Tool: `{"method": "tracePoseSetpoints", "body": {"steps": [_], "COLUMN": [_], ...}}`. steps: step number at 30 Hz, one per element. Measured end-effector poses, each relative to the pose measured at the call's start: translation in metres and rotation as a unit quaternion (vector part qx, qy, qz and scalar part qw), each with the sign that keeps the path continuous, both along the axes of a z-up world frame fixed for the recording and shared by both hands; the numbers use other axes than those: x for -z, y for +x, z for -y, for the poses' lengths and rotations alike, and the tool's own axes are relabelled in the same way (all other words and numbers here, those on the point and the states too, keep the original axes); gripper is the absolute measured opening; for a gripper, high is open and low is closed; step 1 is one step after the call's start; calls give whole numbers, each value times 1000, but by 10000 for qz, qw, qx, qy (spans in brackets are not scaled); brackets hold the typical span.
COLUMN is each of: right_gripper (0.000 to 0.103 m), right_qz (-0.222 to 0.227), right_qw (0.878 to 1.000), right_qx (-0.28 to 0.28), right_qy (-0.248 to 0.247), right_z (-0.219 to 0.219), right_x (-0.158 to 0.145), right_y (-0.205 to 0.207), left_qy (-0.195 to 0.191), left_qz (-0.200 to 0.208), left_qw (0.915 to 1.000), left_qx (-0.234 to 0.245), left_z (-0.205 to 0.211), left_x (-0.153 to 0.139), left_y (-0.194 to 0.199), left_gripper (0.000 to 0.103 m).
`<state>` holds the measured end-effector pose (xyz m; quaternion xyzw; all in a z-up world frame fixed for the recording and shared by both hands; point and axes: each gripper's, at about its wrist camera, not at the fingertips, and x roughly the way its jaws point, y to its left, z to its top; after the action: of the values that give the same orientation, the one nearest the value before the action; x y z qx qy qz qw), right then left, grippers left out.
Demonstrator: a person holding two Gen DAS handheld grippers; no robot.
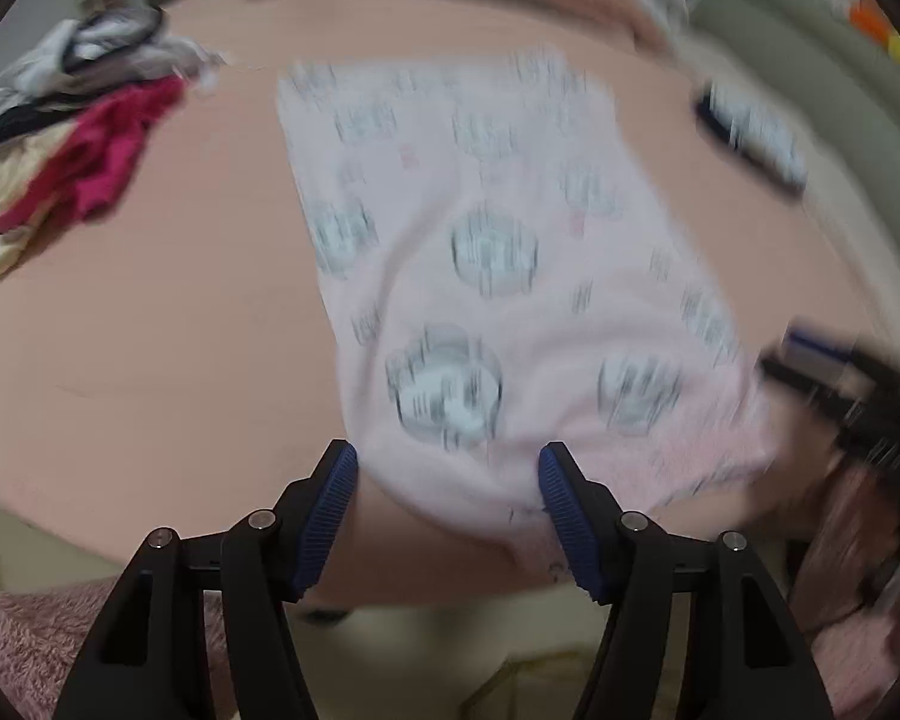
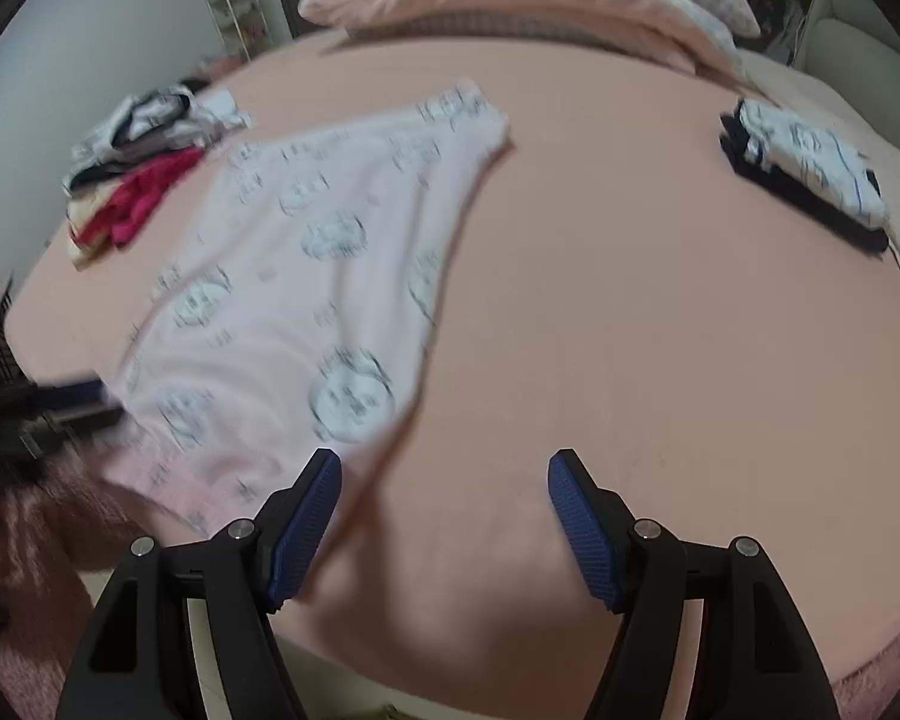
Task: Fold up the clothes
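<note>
Lying flat on bed [image 2: 630, 330]: pink garment [image 2: 282, 276] (blurred).

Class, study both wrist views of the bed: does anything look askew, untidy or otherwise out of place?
Yes. The pale pink printed garment lies slanted across the pink bedsheet, its near edge hanging over the bed's edge. At the far left corner sits an unfolded heap of mixed clothes, unlike the neat folded stack on the right.

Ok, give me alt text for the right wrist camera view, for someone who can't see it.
A pale pink printed garment lies spread on a pink bed, with the right hand-held gripper open over its near edge. A heap of unfolded clothes sits far left, a folded stack far right.
</note>
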<state>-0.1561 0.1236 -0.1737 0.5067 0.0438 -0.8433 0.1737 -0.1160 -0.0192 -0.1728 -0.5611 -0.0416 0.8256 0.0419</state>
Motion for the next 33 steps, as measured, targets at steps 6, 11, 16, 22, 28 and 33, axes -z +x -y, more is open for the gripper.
{"method": "tracePoseSetpoints", "body": {"steps": [6,11,16,22,28,33], "right_gripper": [70,70,70,70,66,6], "right_qz": [334,-42,-94,328,358,220], "right_qw": [9989,9992,9987,9961,9963,9967], "right_qx": [249,319,423,701,580,334], "right_qy": [-206,-232,-281,-423,-516,-701], "right_z": [-14,-10,7,15,40,58], "right_x": [3,-34,-43,-3,28,20], "right_y": [-11,-70,-148,-232,-272,-269], "left_qy": [836,920,1138,1510,1156,929], "left_qz": [-319,-508,-572,-722,-828,-999], "left_qw": [9957,9911,9856,9789,9877,9902], "left_qx": [-237,-816,-1114,-1176,-644,-286], "left_z": [43,108,153,166,139,121], "left_x": [-38,-30,0,22,19,-1], "left_y": [-31,-105,-174,-213,-226,-227], "left_gripper": [61,60,59,59,9,6]}}
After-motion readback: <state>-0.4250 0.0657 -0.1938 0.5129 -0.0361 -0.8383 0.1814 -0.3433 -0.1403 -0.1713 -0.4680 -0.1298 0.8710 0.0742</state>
